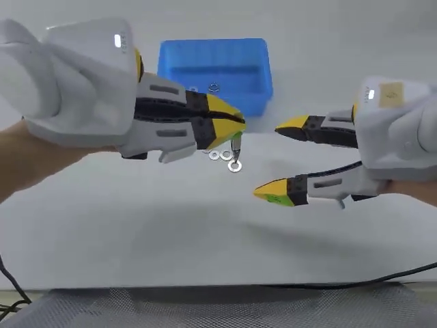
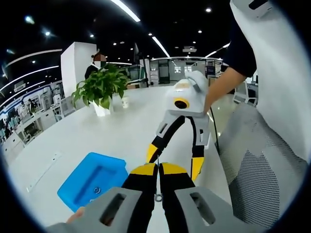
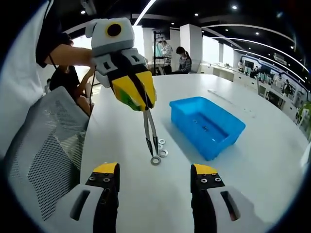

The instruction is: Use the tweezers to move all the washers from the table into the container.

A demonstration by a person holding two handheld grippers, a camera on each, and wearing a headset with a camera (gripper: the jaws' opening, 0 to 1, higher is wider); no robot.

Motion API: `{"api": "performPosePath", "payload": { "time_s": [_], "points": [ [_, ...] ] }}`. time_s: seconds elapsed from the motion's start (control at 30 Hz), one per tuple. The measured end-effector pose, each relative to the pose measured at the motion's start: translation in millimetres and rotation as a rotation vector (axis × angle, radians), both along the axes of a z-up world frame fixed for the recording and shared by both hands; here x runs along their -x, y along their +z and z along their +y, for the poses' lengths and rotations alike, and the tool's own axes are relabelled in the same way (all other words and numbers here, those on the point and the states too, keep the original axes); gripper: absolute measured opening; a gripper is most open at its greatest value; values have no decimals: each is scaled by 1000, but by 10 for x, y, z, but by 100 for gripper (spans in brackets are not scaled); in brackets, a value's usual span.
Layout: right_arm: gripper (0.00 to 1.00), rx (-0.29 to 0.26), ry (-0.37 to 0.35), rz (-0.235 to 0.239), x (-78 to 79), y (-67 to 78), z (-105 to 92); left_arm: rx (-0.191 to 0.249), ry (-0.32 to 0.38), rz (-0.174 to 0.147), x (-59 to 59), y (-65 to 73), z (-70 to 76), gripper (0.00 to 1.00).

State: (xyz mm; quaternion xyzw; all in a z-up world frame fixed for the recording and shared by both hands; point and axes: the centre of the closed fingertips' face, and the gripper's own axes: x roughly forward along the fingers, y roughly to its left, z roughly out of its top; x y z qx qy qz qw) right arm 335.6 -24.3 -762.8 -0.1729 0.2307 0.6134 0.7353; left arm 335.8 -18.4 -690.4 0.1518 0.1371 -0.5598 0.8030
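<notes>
1. The left tool point(image 1: 235, 121) sits in the upper left of the head view. Its yellow-tipped jaws are pressed together on a pair of slim metal tweezers point(image 3: 149, 130), which hang down from the jaw tips.
2. At centre frame in the right gripper view, the tweezer tips meet one flat silver metal washer point(image 3: 155, 160). I cannot tell whether it is lifted off the white worktop point(image 1: 136, 225) or resting on it.
3. A second washer point(image 3: 161, 141) and a third washer point(image 3: 164, 153) lie flat on the worktop, close together and just beside the tweezer tips.
4. The blue rectangular plastic container point(image 1: 256, 99) stands at the top centre of the head view. It is beyond the loose washers and apart from them.
5. One deposited washer point(image 1: 215, 87) lies on the container floor.
6. The right tool point(image 1: 280, 159) sits at the right of the head view. Its jaws are spread wide with nothing between them, and the tips point toward the tweezers without touching them.
7. Surroundings:
   - A potted green plant point(image 2: 102, 87) stands in the upper left of the left gripper view.
   - A grey mesh chair back point(image 3: 43, 145) is at the left of the right gripper view.
   - A black cable point(image 1: 382, 279) runs along the lower right of the head view.
</notes>
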Motion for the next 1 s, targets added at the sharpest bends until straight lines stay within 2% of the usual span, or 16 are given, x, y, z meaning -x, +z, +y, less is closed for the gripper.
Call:
{"api": "performPosePath", "payload": {
  "time_s": [0.1,0.17,0.6,0.63,0.7,0.8,1.0],
  "points": [
    [60,-4,-3,4,-3,-4,-8,-3,-10,16,23,-49,-39,5],
    [60,-2,-3,5,-3,-16,-20,-9,-13,16,38,-72,-74,5],
    [59,1,-5,15,27,-39,-47,-14,-10,31,12,-167,-32,5],
    [59,1,-4,16,30,-38,-45,-11,-8,39,12,-166,-26,5],
    [59,2,-3,15,31,-35,-40,-12,-9,28,18,-164,-30,5],
    [59,3,2,16,36,-30,-17,-16,-14,21,22,-156,-37,5],
    [58,1,38,8,51,-11,109,-16,-17,34,45,-156,-11,5]
  ]
}}
